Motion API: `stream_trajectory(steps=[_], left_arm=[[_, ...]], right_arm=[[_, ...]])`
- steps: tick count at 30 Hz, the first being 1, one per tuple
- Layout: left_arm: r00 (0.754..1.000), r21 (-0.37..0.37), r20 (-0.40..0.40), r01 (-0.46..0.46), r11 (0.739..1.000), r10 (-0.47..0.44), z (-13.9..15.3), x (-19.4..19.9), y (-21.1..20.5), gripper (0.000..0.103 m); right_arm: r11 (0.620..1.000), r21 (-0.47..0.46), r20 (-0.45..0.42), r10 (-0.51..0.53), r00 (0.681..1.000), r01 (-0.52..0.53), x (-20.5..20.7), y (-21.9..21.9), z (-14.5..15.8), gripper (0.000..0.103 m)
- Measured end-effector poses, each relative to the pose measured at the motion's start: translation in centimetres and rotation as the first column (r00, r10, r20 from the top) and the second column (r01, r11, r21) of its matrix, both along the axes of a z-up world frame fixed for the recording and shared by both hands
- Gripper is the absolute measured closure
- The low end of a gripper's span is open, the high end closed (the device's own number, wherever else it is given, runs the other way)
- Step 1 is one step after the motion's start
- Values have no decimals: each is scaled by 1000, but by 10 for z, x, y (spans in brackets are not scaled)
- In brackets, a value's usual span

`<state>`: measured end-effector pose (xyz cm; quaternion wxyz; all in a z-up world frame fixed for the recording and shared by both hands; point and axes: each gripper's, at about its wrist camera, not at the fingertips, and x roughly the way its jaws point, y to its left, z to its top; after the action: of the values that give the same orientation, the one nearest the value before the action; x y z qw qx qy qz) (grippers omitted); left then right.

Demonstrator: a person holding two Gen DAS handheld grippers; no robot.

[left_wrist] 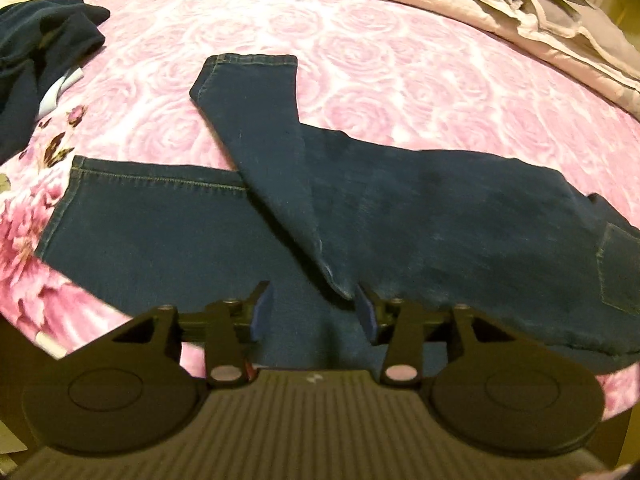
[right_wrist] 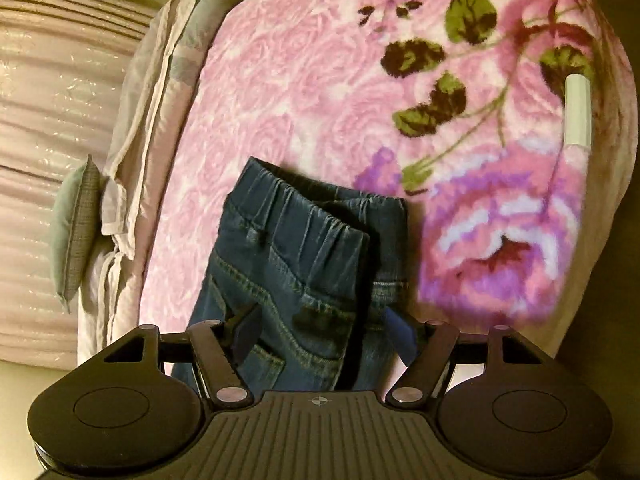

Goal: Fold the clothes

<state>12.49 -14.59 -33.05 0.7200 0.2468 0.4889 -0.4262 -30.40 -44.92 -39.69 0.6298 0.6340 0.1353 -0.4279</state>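
A pair of dark blue jeans (left_wrist: 400,208) lies flat on the pink rose-patterned blanket (left_wrist: 360,40). One leg runs out to the left. The other leg is bent upward, its hem pointing to the far side. My left gripper (left_wrist: 314,312) hovers open above the near edge of the jeans, where the two legs meet, and its pads press on nothing. In the right wrist view the elastic waistband of the jeans (right_wrist: 304,240) lies doubled over on the blanket (right_wrist: 300,80). My right gripper (right_wrist: 323,330) stands open over the seat, a finger on each side.
A heap of dark navy clothing (left_wrist: 40,48) sits at the far left. Pale folded quilts and pillows (left_wrist: 520,8) line the back of the bed. A small grey-green cushion (right_wrist: 76,232) leans at the left, and a white tube (right_wrist: 578,112) lies at the right edge.
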Motion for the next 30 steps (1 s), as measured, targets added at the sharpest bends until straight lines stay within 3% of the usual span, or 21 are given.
stream_trajectory(steps=[5, 8, 9, 10, 12, 13, 15, 18, 22, 30], left_arm=[[1000, 7, 8, -28, 1000, 28, -24, 18, -26, 62], [993, 32, -57, -98, 995, 100, -43, 35, -37, 67], [990, 40, -78, -115, 993, 118, -49, 40, -39, 75], [986, 38, -99, -127, 991, 130, -53, 43, -39, 92], [983, 20, -120, -139, 990, 141, -57, 46, -36, 97], [984, 4, -109, -138, 990, 137, -55, 45, -33, 98], [992, -46, -66, -115, 992, 112, -43, 39, -26, 98], [996, -142, -37, -91, 986, 86, -16, 34, -8, 98], [999, -184, 7, -47, 982, 49, 5, 19, 22, 97], [998, -55, 40, -44, 997, 46, -60, -3, 25, 95]], right_arm=[[998, 9, 46, -56, 997, 56, -17, -1, 0, 32], [998, 11, 58, -62, 996, 61, -21, -3, -1, 33], [998, 9, 57, -58, 997, 57, -22, -4, -1, 34], [999, 9, 54, -53, 997, 52, -22, -5, -2, 37], [999, 11, 31, -36, 999, 36, -22, -7, 0, 58], [1000, 11, 14, -20, 1000, 20, -21, -8, 2, 78], [999, -16, -7, 37, 999, -37, -20, -11, 12, 84], [982, -110, -65, 146, 987, -152, -10, -16, 43, 87], [963, -178, -104, 187, 977, -203, -10, -19, 67, 88], [981, -61, -211, 170, 963, -186, -16, -16, 18, 87]])
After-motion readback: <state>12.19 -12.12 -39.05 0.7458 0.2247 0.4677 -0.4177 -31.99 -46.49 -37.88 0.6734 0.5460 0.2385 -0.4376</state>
